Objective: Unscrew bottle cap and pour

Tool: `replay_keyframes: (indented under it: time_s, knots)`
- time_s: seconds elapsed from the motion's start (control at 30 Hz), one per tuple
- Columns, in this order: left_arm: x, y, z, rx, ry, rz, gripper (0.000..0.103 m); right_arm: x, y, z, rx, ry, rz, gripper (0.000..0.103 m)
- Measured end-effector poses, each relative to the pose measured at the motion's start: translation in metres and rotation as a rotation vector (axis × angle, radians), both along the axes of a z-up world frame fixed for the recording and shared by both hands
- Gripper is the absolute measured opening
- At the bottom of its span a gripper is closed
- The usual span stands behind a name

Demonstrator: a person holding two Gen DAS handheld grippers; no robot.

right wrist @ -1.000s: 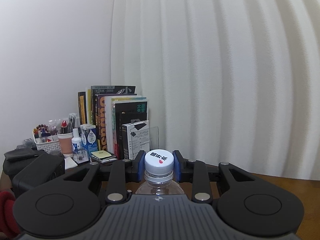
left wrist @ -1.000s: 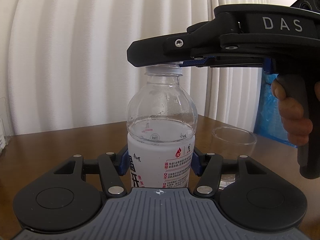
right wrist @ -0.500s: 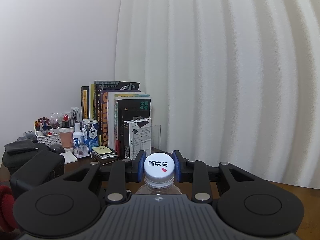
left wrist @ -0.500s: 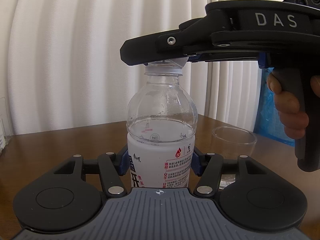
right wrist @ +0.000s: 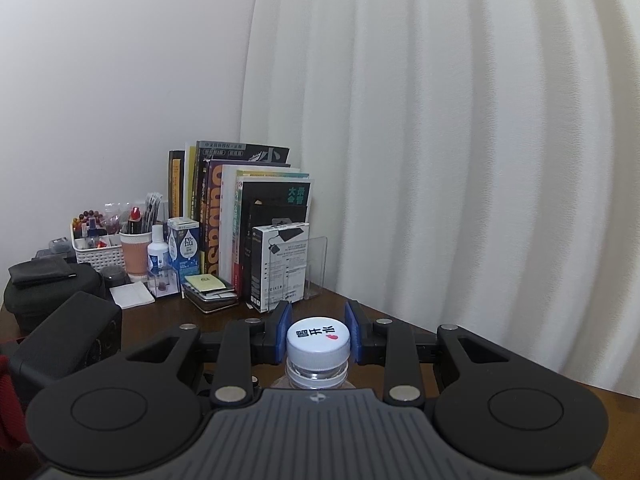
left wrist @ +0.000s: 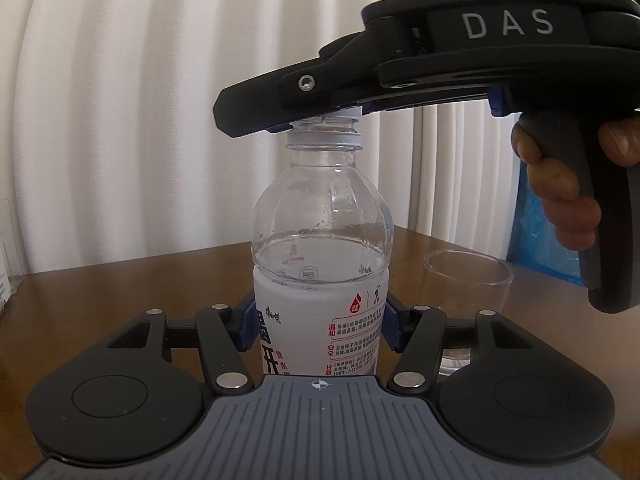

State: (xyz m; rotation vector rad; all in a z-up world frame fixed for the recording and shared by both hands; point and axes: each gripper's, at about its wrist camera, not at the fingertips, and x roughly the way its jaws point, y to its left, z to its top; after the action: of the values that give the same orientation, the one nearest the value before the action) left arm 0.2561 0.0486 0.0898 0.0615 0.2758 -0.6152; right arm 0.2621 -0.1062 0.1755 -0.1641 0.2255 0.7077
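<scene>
The left gripper (left wrist: 319, 326) is clamped on the body of the clear plastic water bottle with a white printed label (left wrist: 320, 280); both blue finger pads (left wrist: 247, 326) press against the label just below the water line. The bottle stands upright on the dark brown wooden table (left wrist: 120, 292) and is partly filled with water. At the neck, the right gripper (right wrist: 318, 338) reaches in level from the right side of the left wrist view and holds the white screw cap with black characters and a red mark (right wrist: 318, 342) between its two blue pads; in the right wrist view the left pad sits against the cap, and contact at the right pad cannot be confirmed. The cap sits on the bottle neck. A bare hand (left wrist: 568, 184) grips the pistol handle of the right gripper. Just beside the bottle, to its right, stands an empty clear glass cup (left wrist: 468, 280). Further back, a row of upright books (right wrist: 240, 216), a white basket of small items (right wrist: 98, 248) and a black pouch (right wrist: 44, 292) occupy the table's far end against the pleated white curtain (right wrist: 440, 140).
</scene>
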Motion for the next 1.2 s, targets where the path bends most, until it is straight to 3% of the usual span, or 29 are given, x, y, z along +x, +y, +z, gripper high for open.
replay_keyframes:
  time_s: [0.8,0.87,1.03,1.2]
  knots:
    - [0.001,-0.006,-0.005,0.010,0.001,-0.002,0.058,0.002,-0.008,-0.008,0.053,-0.006,0.018,0.032]
    - [0.001,-0.007,-0.006,0.011,0.001,-0.002,0.058,0.003,-0.008,-0.008,0.051,-0.007,0.016,0.041]
    - [0.001,-0.008,-0.006,0.009,-0.001,-0.001,0.058,0.003,-0.007,-0.009,0.052,-0.009,0.021,0.042]
    - [-0.002,-0.009,-0.006,0.011,-0.001,-0.002,0.058,-0.001,-0.011,-0.009,0.076,-0.037,0.021,0.052]
